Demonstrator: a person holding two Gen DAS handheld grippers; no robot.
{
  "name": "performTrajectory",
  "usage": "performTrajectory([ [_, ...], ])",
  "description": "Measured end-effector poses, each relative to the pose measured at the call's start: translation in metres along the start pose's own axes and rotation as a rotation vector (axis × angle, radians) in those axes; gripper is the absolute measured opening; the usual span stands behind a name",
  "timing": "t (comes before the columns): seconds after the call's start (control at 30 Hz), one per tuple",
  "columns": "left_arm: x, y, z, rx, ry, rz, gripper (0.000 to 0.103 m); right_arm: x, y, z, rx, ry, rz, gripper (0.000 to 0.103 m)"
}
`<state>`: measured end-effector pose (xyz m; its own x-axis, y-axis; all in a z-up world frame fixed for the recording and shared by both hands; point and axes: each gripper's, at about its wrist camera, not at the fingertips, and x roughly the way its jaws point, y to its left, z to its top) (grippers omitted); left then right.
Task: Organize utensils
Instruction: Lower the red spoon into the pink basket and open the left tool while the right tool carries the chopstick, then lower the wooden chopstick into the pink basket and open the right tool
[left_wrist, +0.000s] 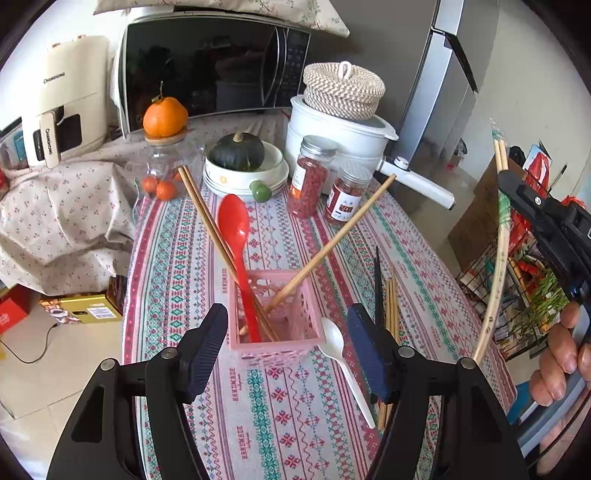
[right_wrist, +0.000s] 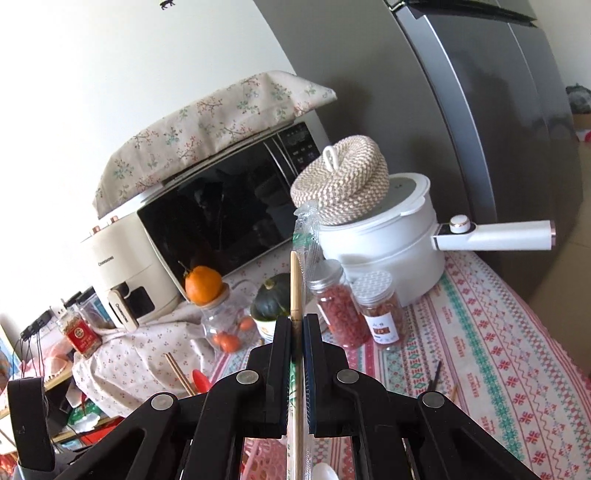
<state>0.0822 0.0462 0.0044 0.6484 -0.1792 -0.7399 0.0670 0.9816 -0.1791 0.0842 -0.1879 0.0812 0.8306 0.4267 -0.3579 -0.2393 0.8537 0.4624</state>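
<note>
Left wrist view: left claw (left_wrist: 284, 349) wide, empty, over pink basket (left_wrist: 273, 317); right claw (right_wrist: 295, 325) clamped on wrapped chopsticks (right_wrist: 295, 284).

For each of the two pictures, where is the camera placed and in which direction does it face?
Left wrist: on the open left gripper, tilted down at the pink plastic utensil basket; a hand shows at right.
Right wrist: on the right gripper, shut on wrapped bamboo chopsticks, facing the black microwave.
Shared: the microwave, the white pot and the orange fruit.
</note>
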Motion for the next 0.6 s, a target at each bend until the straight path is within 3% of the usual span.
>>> performTrajectory([
  [0.27,-0.013,0.023,-0.012,0.008,-0.018,0.028,0.073,0.021,0.026,-0.009,0.013,-0.018,0.045,0.005],
  [0.4,-0.014,0.042,-0.011,0.021,-0.038,0.101,0.073,0.045,0.046,-0.013,-0.037,-0.027,0.018,0.005],
  [0.6,-0.006,0.072,-0.012,-0.052,0.007,0.083,0.073,0.075,0.068,-0.026,-0.081,-0.061,-0.024,0.005],
])
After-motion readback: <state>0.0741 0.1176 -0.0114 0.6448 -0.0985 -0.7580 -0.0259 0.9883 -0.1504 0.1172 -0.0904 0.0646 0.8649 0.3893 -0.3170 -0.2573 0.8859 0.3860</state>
